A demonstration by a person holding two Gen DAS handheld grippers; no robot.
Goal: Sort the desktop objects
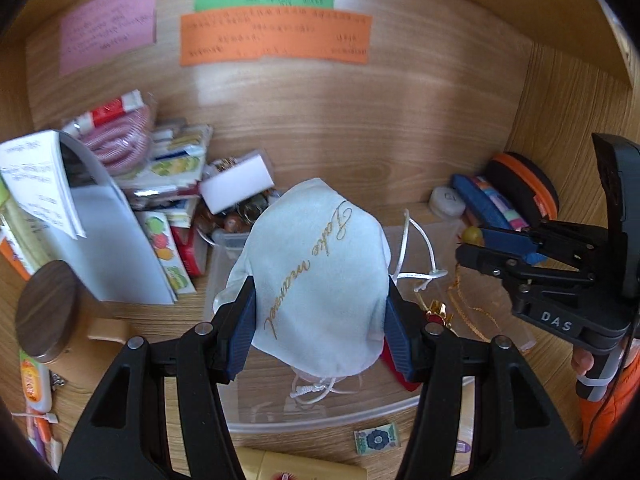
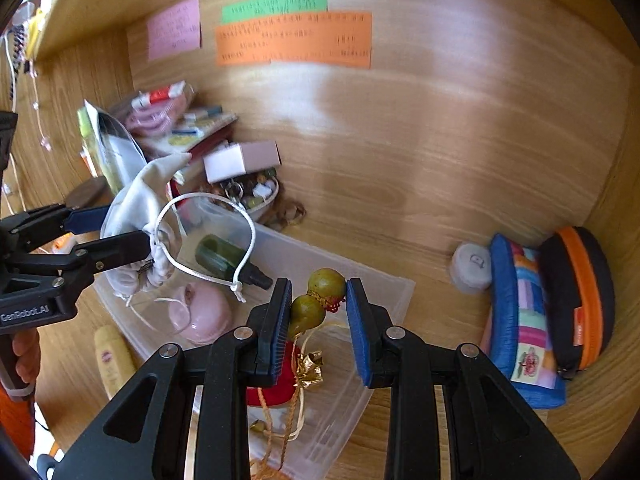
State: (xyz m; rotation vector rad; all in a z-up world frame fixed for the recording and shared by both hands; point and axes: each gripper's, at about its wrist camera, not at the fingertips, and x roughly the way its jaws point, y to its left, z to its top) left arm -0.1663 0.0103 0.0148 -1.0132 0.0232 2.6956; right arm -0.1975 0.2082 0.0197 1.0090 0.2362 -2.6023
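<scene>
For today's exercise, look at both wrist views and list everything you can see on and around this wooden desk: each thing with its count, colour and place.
drawstring pouch: one, white with gold lettering, between the left gripper's pads above the bin
gourd charm: one, olive green double gourd with gold cord, between the right gripper's pads
clear plastic bin: one, transparent, desk centre
green bottle: one, dark green, lying in the bin
pink round case: one, in the bin
paper notes: three, pink, green, orange, on the back panel
white box: one, on the clutter pile at left
patchwork pouch: one, blue, at right
round zip case: one, black and orange, far right
left gripper: black, blue pads
right gripper: black, blue pads
</scene>
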